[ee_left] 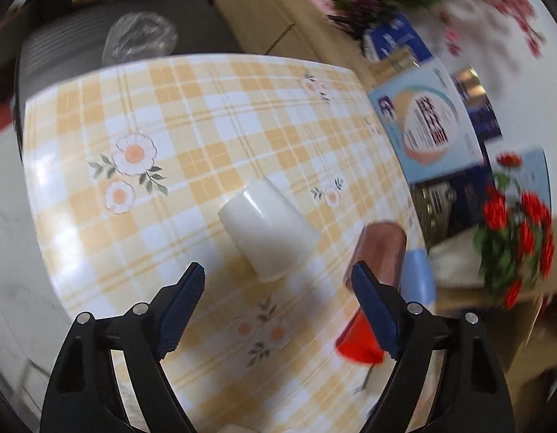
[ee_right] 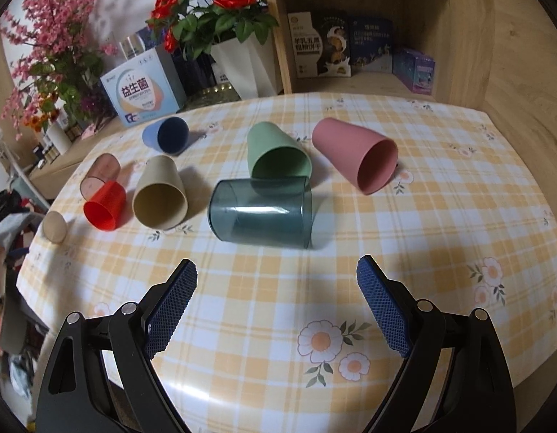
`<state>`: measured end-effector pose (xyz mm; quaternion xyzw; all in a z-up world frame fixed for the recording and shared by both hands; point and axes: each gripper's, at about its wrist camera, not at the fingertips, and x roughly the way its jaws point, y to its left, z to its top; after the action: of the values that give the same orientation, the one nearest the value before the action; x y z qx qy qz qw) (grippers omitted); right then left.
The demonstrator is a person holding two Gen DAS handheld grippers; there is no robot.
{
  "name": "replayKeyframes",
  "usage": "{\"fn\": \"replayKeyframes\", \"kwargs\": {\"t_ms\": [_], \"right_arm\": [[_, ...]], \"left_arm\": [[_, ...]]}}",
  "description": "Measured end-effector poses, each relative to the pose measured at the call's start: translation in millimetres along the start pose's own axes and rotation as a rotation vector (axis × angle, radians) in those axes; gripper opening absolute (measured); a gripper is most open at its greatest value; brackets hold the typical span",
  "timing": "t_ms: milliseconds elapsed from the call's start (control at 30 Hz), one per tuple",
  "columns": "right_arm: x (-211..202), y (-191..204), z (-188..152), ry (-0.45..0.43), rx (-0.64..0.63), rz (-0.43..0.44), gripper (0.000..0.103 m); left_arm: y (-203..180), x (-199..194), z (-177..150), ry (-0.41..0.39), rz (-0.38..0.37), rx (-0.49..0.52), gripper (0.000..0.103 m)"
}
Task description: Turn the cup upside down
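Observation:
In the left wrist view a cream cup (ee_left: pixel 269 229) stands upside down on the checked tablecloth, just ahead of my open, empty left gripper (ee_left: pixel 278 285). It shows small at the table's left edge in the right wrist view (ee_right: pixel 55 227). My right gripper (ee_right: pixel 276 274) is open and empty above the table, short of a clear teal cup (ee_right: pixel 262 213) lying on its side. Beyond lie a green cup (ee_right: pixel 276 155), a pink cup (ee_right: pixel 358 155), a beige cup (ee_right: pixel 160 195), a red cup (ee_right: pixel 105 205), a blue cup (ee_right: pixel 166 135) and a clear brown cup (ee_right: pixel 100 175), all on their sides.
A probiotic box (ee_right: pixel 143 88), flower pots (ee_right: pixel 238 61) and a wooden shelf (ee_right: pixel 354 36) with boxes stand behind the table. In the left wrist view the red cup (ee_left: pixel 358 342), brown cup (ee_left: pixel 381 249) and blue cup (ee_left: pixel 419 278) lie to the right of the gripper; the table edge curves at left.

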<state>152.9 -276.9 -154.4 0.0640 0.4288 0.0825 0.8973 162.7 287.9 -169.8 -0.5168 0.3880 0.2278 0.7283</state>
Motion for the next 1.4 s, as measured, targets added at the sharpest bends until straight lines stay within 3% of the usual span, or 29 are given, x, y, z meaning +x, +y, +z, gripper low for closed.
{"fn": "replayKeyframes", "kwargs": {"t_ms": [233, 467, 633, 833, 967, 1233, 1400], "right_arm": [[9.3, -8.6, -0.5, 0.031, 0.01, -0.018, 0.087], [20.4, -9.0, -0.6, 0.06, 0.011, -0.018, 0.087], [23.1, -8.4, -1.6, 0.071, 0.017, -0.009, 0.087], [21.6, -13.4, -0.9, 0.062, 0.039, -0.01, 0.087], [22.1, -14.0, -1.1, 0.066, 0.048, 0.0, 0.087], [12.0, -29.2, -0.1, 0.037, 0.103, 0.013, 0.087], [4.2, -54.3, 1.3, 0.014, 0.169, 0.002, 0.087]], "left_arm": [[10.4, 36.5, 16.7, 0.028, 0.001, -0.21, 0.08], [11.2, 53.3, 23.8, 0.011, 0.056, -0.222, 0.079], [-1.1, 57.7, 22.7, 0.017, 0.075, -0.102, 0.061], [-10.5, 58.4, -0.4, 0.081, 0.133, 0.089, 0.061], [-17.3, 58.4, -11.9, 0.073, 0.169, 0.219, 0.057], [-12.1, 39.0, -33.4, 0.107, 0.136, 0.269, 0.057], [-39.0, 15.4, -94.1, 0.171, 0.076, 0.397, 0.057]]}}
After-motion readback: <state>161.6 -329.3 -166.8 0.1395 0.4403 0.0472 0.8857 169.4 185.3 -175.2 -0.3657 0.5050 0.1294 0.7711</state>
